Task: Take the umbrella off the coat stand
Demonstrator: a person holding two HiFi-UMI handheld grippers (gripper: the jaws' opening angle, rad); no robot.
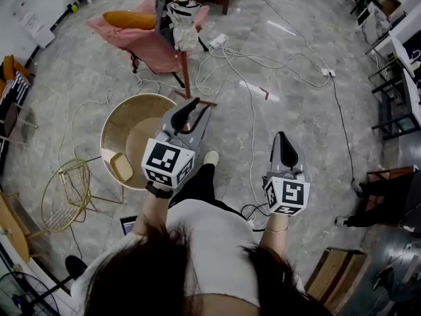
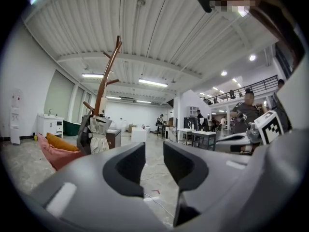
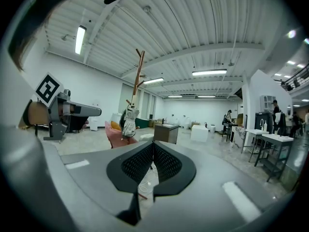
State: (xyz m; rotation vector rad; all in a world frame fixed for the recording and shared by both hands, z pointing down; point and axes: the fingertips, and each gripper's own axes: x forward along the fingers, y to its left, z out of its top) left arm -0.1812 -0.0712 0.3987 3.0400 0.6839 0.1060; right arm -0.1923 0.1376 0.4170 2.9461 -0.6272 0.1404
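Observation:
A folded pale umbrella (image 1: pixel 184 24) with dark trim hangs on the wooden coat stand (image 1: pixel 185 71), some way ahead of me across the floor. In the left gripper view the umbrella (image 2: pixel 99 134) hangs low on the branched coat stand (image 2: pixel 104 81), left of the jaws. In the right gripper view the umbrella (image 3: pixel 129 122) and the coat stand (image 3: pixel 138 74) are far off, above the jaws. My left gripper (image 1: pixel 193 104) (image 2: pixel 153 163) is open a little with nothing between its jaws. My right gripper (image 1: pixel 281 139) (image 3: pixel 153 151) is shut and empty. Both grippers are well short of the stand.
A pink seat (image 1: pixel 141 45) with an orange cushion (image 1: pixel 128 20) lies beside the stand. A round wooden tub (image 1: pixel 117 120) and a yellow wire stool (image 1: pixel 66 193) stand at my left. White cables (image 1: pixel 253 64) trail over the floor ahead. Desks and people are at the right.

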